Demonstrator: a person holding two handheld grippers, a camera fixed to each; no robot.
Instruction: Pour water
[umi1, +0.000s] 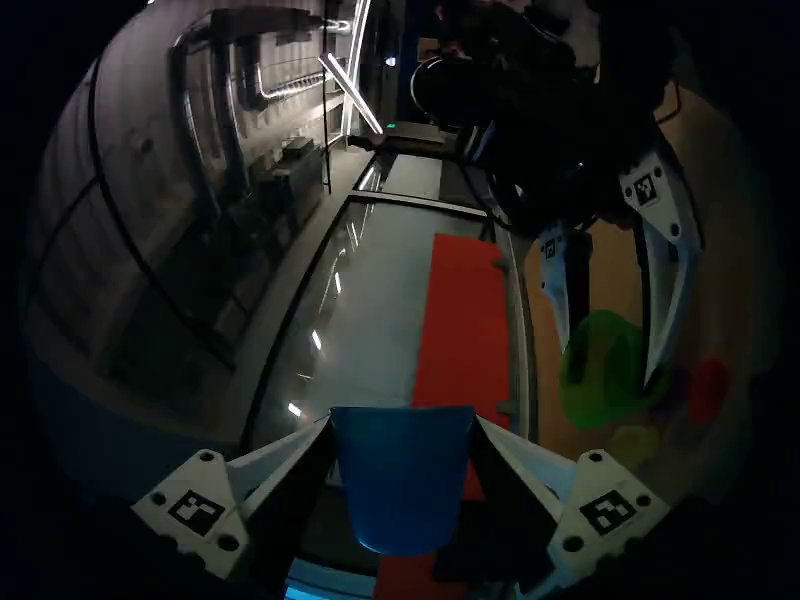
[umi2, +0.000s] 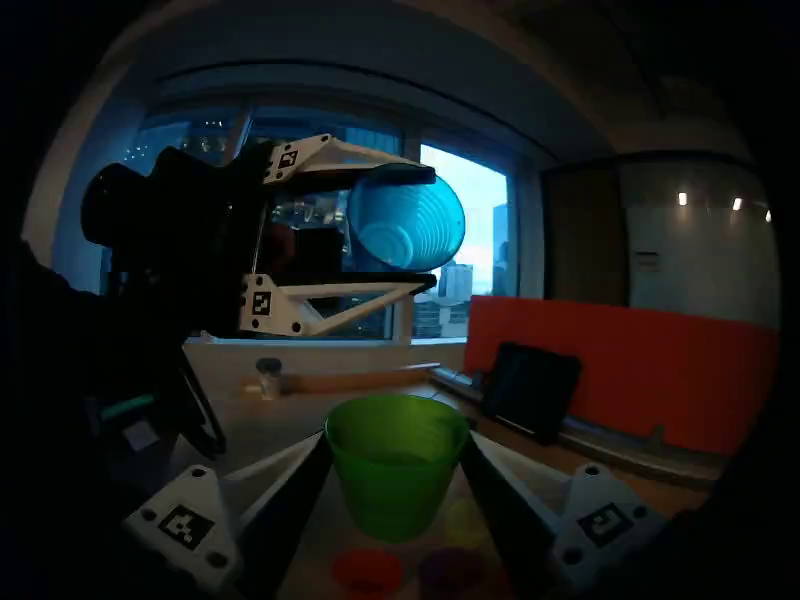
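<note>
- The left gripper (umi1: 400, 430) pinches a blue cup (umi1: 402, 485) between its two fingers, one pressing each side of the wall.
- In the right gripper view, that blue cup lies tipped on its side in the air. Its mouth is turned toward the camera, and ridged rings show down the inside to the base.
- The right gripper (umi2: 397, 440) clamps a green cup (umi2: 397, 465), which stands upright with a finger against either side.
- A faint line crosses the inner wall of the green cup; whether it marks water cannot be told in the dim light.
- The blue cup sits higher than the green cup and apart from it, with no contact between the rims.
- Below the green cup, the right gripper view shows a red cup (umi2: 366, 570), a purple cup (umi2: 448, 570) and a yellow one (umi2: 466, 520) on the table (umi2: 300, 415). Their contents are too dark to make out.
- The same view also shows a small glass jar (umi2: 268, 377) near the window (umi2: 465, 240), city buildings outside, an orange partition (umi2: 650, 365) and a dark flat object (umi2: 530, 390) leaning against it.
- The left gripper view instead shows a long glass surface (umi1: 370, 300) with light reflections.
- In that view the green cup is seen from outside, translucent, held between the far gripper's white fingers.
</note>
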